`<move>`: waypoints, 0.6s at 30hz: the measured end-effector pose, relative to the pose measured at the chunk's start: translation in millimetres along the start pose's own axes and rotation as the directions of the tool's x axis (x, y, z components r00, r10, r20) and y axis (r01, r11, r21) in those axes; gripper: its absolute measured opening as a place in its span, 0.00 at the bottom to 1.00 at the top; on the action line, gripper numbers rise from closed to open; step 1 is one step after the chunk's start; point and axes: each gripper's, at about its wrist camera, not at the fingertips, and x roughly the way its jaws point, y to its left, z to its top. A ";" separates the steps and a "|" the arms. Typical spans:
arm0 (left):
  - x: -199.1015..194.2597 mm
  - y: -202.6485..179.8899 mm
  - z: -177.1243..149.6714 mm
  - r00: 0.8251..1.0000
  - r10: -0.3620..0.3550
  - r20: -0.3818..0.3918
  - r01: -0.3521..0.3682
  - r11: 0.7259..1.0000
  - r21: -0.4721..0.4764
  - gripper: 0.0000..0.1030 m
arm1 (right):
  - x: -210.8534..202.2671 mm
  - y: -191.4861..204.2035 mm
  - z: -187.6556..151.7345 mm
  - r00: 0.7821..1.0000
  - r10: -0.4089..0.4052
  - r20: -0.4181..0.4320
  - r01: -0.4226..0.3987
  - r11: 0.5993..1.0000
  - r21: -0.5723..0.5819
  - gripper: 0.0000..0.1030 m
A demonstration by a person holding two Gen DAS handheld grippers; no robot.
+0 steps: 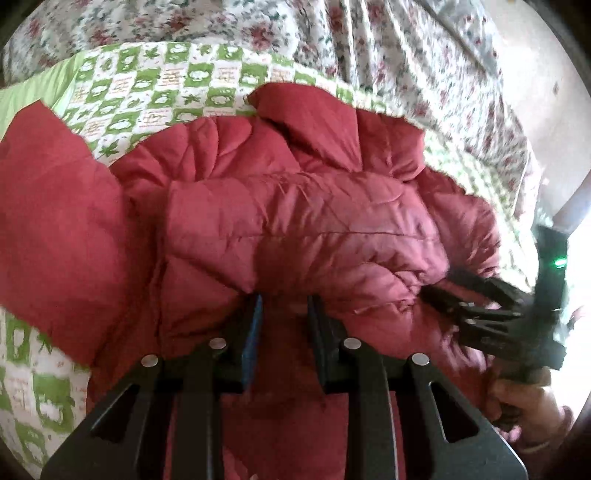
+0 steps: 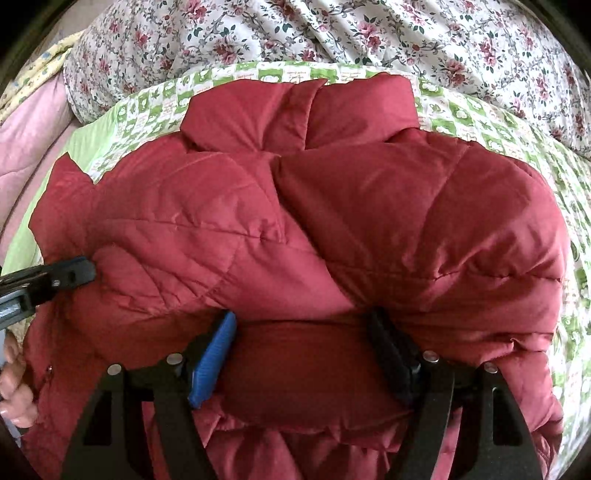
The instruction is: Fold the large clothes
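A dark red quilted puffer jacket (image 1: 295, 206) lies bunched on a green and white patterned bed cover (image 1: 147, 85); it also fills the right wrist view (image 2: 369, 206). My left gripper (image 1: 284, 306) has its jaws narrowly apart around a fold of the jacket's near edge. It also shows at the left edge of the right wrist view (image 2: 74, 271). My right gripper (image 2: 306, 328) has its jaws wide apart with a thick roll of jacket between them. It appears blurred at the right of the left wrist view (image 1: 443, 291).
A floral sheet (image 2: 332, 33) is heaped along the far side of the bed. A pink blanket (image 2: 29, 122) lies at the far left. The bed's edge and floor (image 1: 532, 66) show at the right of the left wrist view.
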 end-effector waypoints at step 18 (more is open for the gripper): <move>-85.9 98.4 -25.7 0.988 0.034 0.151 0.007 0.964 -0.266 0.55 | -78.3 21.1 -11.0 0.990 0.113 0.086 -0.113 0.994 -0.003 0.74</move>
